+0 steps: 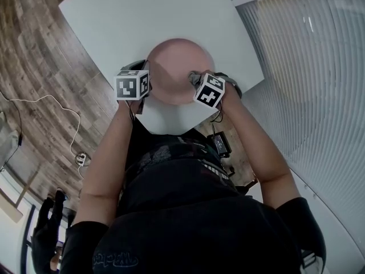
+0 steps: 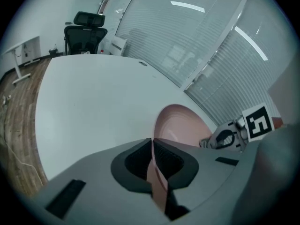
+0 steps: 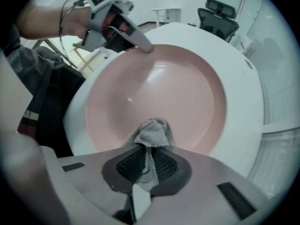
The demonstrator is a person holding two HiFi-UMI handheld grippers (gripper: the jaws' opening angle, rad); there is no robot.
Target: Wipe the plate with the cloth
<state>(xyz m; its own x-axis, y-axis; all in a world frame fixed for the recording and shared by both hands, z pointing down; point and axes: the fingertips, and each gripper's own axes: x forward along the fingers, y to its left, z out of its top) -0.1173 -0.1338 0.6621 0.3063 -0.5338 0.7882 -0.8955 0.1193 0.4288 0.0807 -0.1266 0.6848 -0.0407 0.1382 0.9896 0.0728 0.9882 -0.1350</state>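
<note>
A pink plate (image 1: 178,67) lies on the white table (image 1: 148,16) near its front edge. My left gripper (image 2: 152,146) is shut on the plate's rim (image 2: 157,179), which runs edge-on between the pads. In the head view the left gripper (image 1: 146,80) is at the plate's left side. My right gripper (image 3: 148,150) is shut on a bunched grey cloth (image 3: 153,132), which hangs over the plate's near inner slope (image 3: 154,90). The head view shows the right gripper (image 1: 195,79) over the plate's right part. Across the plate the left gripper's fingers (image 3: 139,42) pinch the far rim.
A black office chair (image 2: 86,29) stands beyond the table's far end. A glass wall with blinds (image 1: 308,56) runs along the right. On the wooden floor (image 1: 40,67) lie a white cable (image 1: 51,104) and a black power brick (image 1: 220,144).
</note>
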